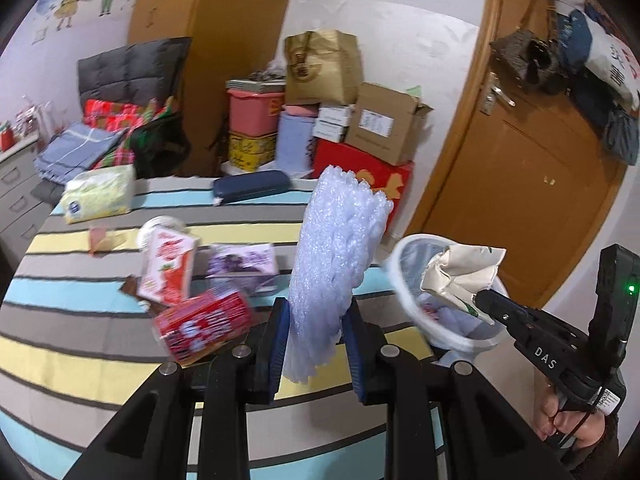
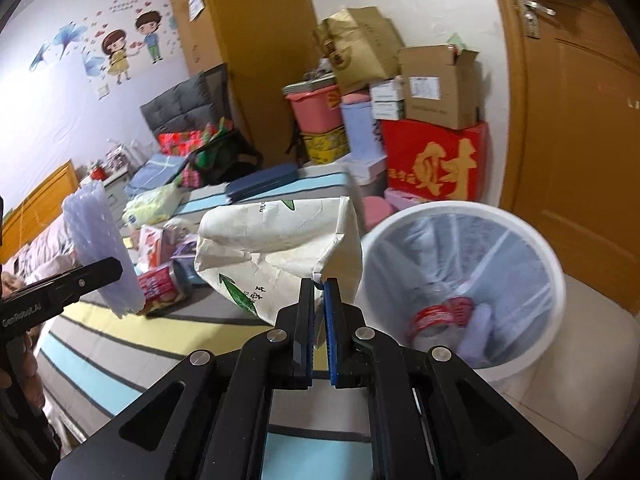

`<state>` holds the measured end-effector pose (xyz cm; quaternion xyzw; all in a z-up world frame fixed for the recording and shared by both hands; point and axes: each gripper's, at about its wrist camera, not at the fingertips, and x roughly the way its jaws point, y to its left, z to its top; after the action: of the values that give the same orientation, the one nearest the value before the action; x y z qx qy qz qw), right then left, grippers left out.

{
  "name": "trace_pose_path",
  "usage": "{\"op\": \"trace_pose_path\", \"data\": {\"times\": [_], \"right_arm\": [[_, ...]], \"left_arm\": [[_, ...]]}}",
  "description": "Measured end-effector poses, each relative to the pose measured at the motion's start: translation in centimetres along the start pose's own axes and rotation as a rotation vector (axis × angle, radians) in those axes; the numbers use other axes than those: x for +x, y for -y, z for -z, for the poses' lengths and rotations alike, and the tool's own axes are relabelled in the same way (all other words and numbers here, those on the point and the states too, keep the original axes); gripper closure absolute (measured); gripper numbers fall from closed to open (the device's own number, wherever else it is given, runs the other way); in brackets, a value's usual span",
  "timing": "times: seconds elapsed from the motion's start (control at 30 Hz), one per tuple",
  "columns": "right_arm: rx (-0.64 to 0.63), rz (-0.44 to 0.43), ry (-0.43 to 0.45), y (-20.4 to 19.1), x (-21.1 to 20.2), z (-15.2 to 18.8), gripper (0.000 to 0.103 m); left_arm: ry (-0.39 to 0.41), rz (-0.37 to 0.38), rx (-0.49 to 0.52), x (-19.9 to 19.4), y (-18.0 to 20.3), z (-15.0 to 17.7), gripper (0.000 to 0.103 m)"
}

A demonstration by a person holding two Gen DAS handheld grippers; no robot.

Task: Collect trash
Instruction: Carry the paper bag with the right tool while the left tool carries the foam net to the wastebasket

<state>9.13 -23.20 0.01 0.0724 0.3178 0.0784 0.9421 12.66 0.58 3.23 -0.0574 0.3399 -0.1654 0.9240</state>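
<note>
1. Left wrist view: the left tongs (image 1: pixel 316 332) were clamped on a white foam sleeve (image 1: pixel 336 252), which stood up between the blue pads. The striped bed (image 1: pixel 80 360) lay beneath them.
2. The right tongs (image 1: pixel 482 298) showed off to the right, pinching a crumpled carton (image 1: pixel 460 270) just over the near rim of the white bin (image 1: pixel 404 280). The step in hand looked like the carry: both pieces lifted and on their way to the bin.
3. More trash lay left of the left tongs on the bed: a red can (image 1: pixel 204 326), a strawberry carton (image 1: pixel 168 268) and a purple packet (image 1: pixel 244 262). These were blurred and their print could not be read.
4. Right wrist view: the right tongs (image 2: pixel 319 280) were shut on a folded corner of the carton (image 2: pixel 280 248), which hung ahead and to their left. The bin (image 2: pixel 560 280) stood ahead to the right, lined, with a red-labelled bottle (image 2: pixel 436 318) at the bottom.
5. The next move would call for swinging the carton right until it sat over the bin mouth, then opening the jaws; the foam sleeve (image 2: pixel 100 252), held by the left tongs (image 2: pixel 120 270) at far left, would follow.
6. The bin's base was cut off by the tongs' frame, and how full it was could not be judged. The hand holding the left tongs was only partly visible at the edge.
</note>
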Motion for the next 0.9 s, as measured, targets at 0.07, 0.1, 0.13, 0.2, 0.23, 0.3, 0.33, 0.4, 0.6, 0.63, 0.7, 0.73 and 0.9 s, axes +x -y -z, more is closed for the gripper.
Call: {"op": "trace_pose_path", "data": {"times": [0.07, 0.1, 0.13, 0.2, 0.23, 0.3, 0.33, 0.4, 0.6, 0.63, 0.7, 0.73, 0.9], "right_arm": [[0.015, 0.022, 0.012, 0.9, -0.3, -0.1, 0.098], [0.018, 0.028, 0.015, 1.3, -0.5, -0.2, 0.098], [0.023, 0.039, 0.018, 1.6, -0.6, -0.3, 0.098], [0.034, 0.056, 0.026, 2.5, -1.0, -0.4, 0.098], [0.040, 0.065, 0.031, 3.0, -1.2, -0.4, 0.098], [0.051, 0.085, 0.036, 3.9, -1.5, -0.5, 0.098], [0.058, 0.093, 0.038, 4.4, -1.7, -0.5, 0.098], [0.066, 0.115, 0.042, 5.1, -1.9, -0.6, 0.098], [0.080, 0.174, 0.038, 7.1, -2.0, -0.7, 0.098], [0.083, 0.184, 0.033, 7.5, -1.8, -0.7, 0.098], [0.089, 0.201, 0.021, 8.1, -1.5, -0.6, 0.098], [0.091, 0.206, 0.014, 8.4, -1.3, -0.6, 0.098], [0.082, 0.240, -0.023, 9.5, -0.4, -0.2, 0.098]], "left_arm": [[-0.004, 0.016, 0.020, 0.6, 1.4, -0.3, 0.076], [-0.008, 0.026, 0.032, 1.0, 2.2, -0.4, 0.076], [-0.012, 0.035, 0.043, 1.4, 2.9, -0.6, 0.076], [-0.020, 0.057, 0.062, 2.2, 4.3, -0.8, 0.076], [-0.024, 0.066, 0.071, 2.6, 5.0, -0.9, 0.076], [-0.031, 0.085, 0.087, 3.4, 6.3, -1.2, 0.076], [-0.033, 0.095, 0.093, 3.7, 6.9, -1.3, 0.076], [-0.036, 0.114, 0.104, 4.3, 8.1, -1.6, 0.076], [-0.063, 0.161, 0.136, 6.8, 11.3, -2.3, 0.076], [-0.067, 0.167, 0.140, 7.2, 11.7, -2.3, 0.076], [-0.079, 0.181, 0.151, 8.1, 12.6, -2.3, 0.076], [-0.087, 0.189, 0.153, 8.5, 13.0, -2.3, 0.076], [-0.112, 0.201, 0.186, 10.7, 15.0, -2.2, 0.076]]}}
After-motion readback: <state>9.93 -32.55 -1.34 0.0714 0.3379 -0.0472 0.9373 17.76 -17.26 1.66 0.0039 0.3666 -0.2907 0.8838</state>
